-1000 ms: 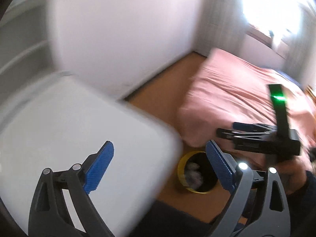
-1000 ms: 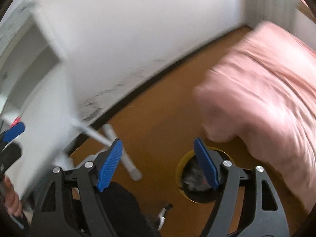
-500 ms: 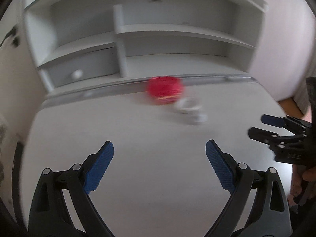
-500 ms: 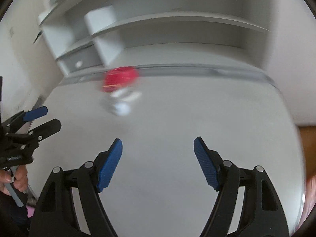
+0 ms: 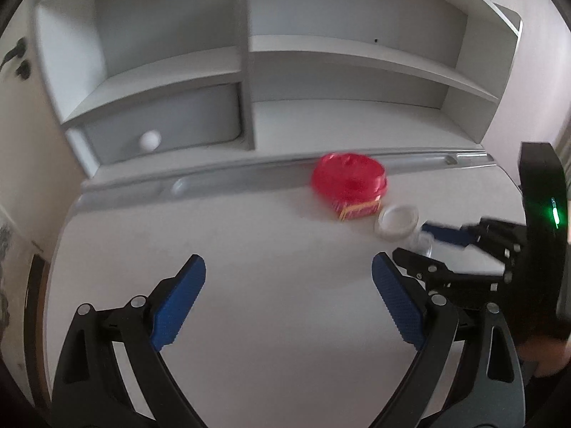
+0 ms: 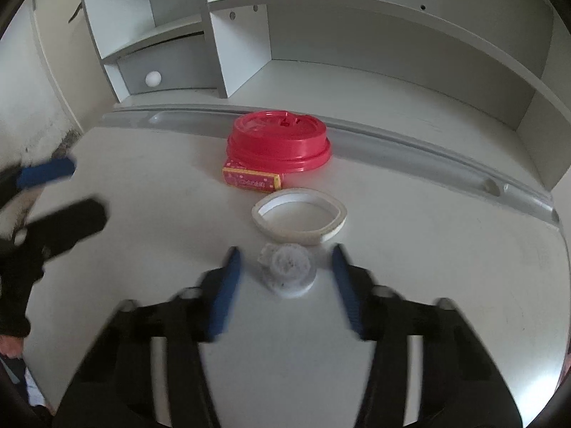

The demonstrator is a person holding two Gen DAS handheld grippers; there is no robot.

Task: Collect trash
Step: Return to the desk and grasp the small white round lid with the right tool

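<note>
On the white desk (image 6: pixel 446 267) stand a red plastic lid (image 6: pixel 278 139), a small red and yellow box (image 6: pixel 251 180) in front of it, a white tape ring (image 6: pixel 299 236) and a small clear crumpled cup (image 6: pixel 287 267). My right gripper (image 6: pixel 285 251) straddles the clear cup; its jaws are closing, with a gap still showing on each side of the cup. The left wrist view shows the lid (image 5: pixel 348 178), the box (image 5: pixel 358 210), the ring (image 5: pixel 398 221) and the right gripper (image 5: pixel 424 244) at the right. My left gripper (image 5: pixel 288 264) hangs open over bare desk, holding nothing.
A white shelf unit (image 6: pixel 392 35) rises behind the desk, with a drawer and its round white knob (image 6: pixel 153 78) at the left. A grey grooved rail (image 6: pixel 392 142) runs along the desk's back. The left gripper (image 6: pixel 67 192) appears blurred at the left edge.
Both views swung from the floor, bed and yellow bin round to the desk. The right gripper came forward over the clear cup and its jaws narrowed. The left gripper stayed open.
</note>
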